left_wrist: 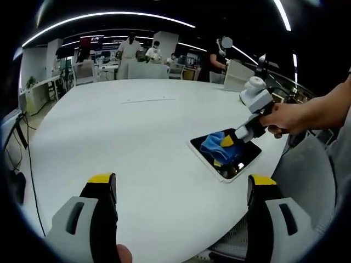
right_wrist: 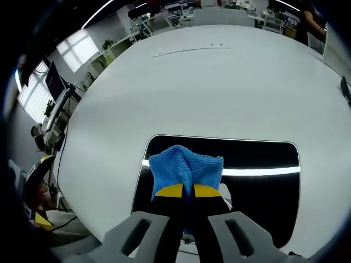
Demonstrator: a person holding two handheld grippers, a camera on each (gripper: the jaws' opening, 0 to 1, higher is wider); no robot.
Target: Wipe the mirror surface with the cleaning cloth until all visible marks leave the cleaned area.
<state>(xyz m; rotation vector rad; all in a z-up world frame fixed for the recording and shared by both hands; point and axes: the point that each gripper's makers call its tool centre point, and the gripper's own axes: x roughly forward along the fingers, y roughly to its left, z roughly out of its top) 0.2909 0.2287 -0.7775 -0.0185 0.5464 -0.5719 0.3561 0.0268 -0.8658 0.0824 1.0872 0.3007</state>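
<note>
One white table (right_wrist: pixel 219 82) carries the mirror (right_wrist: pixel 263 192) in an office.

Around the mirror (right_wrist: pixel 263 159) you have bare white counter (left_wrist: pixel 137 142) on the far side and off to the left gripper's side, open for any pass. On the mirror itself, the blue cloth (right_wrist: pixel 185 167) and the right gripper (left_wrist: pixel 241 134) occupy one end; the rest of the glass lies unobstructed. Chairs and people stand well beyond the counter's far edge.
</note>
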